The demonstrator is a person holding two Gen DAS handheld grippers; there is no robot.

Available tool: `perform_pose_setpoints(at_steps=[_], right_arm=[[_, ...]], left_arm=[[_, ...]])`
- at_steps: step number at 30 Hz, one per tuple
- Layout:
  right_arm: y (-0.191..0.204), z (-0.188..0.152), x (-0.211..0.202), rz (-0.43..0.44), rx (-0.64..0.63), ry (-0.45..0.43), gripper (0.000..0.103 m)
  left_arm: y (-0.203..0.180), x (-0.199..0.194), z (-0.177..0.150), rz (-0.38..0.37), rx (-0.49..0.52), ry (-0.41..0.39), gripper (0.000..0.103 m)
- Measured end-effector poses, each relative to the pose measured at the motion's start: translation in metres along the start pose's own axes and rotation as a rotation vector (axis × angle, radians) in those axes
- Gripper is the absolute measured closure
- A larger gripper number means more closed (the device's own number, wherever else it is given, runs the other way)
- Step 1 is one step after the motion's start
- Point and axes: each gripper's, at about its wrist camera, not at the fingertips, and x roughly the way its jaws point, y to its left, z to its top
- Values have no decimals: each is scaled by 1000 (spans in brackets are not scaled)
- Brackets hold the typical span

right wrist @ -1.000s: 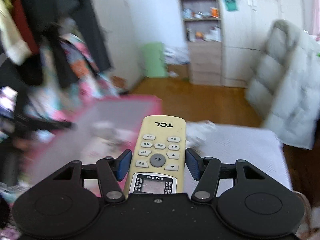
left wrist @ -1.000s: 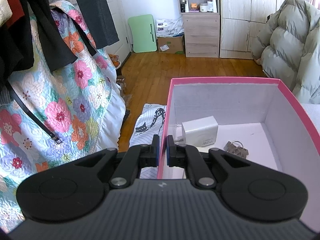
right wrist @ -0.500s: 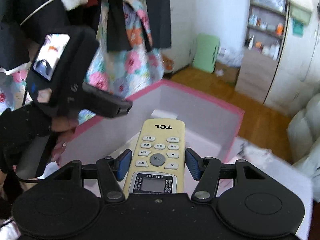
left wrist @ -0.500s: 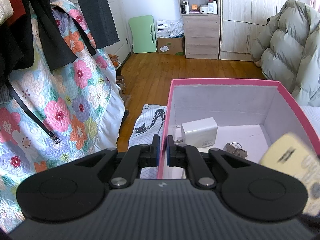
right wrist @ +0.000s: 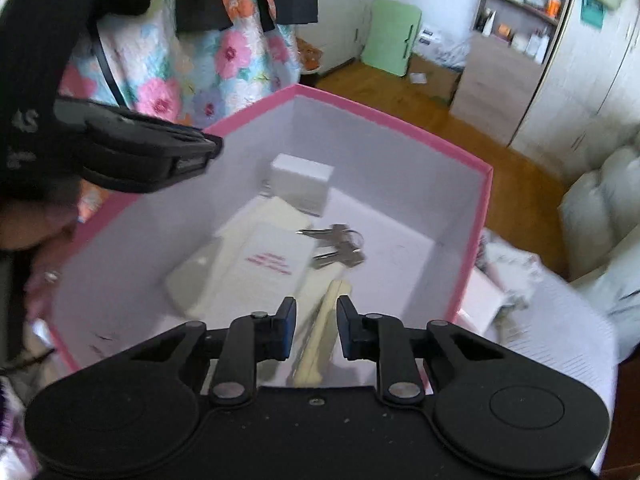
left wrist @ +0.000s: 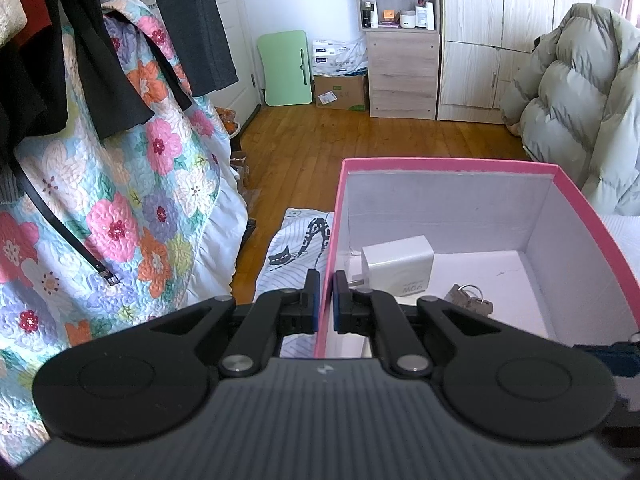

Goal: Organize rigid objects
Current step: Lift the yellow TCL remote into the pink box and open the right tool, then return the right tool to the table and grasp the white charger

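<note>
The left tongs are seen low in the centre of the left wrist view, pinched onto the left wall of the pink box; the wall stands between the two pads. Inside the box, a white charger lies toward the left rear corner, and a bunch of keys lies just right of it on the floor of the box.

In the right wrist view, the right tongs are held over the near part of the box, their jaws narrowing. A cream remote control is seen on edge between the pads, blurred; contact with the pads cannot be told. Left of the remote, a blurred white packet with pink print lies across the middle of the box.
</note>
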Motion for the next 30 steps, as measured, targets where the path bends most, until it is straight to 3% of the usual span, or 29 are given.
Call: perform_pose_setpoints(at_steps=[5,9,17,25,30], right_arm=[[-31,-14,-39,51,145,-129,71],[-72,-33,-64,86,285,-180,61],[-126,-78,-57,-29,341,-189,61],[-135,-95,-41,-19,239,-224,56],[-132,-73,-29,15,-17,-186,55]], left_arm=[[2,0,-1,-1,-1,0,98],[3,1,-1,-1,-1,0,98],[3,0,-2,2,6,-2,98],[-5,0,-2,16,29,0,98],[-6,0,-3,18,38,-1,98]])
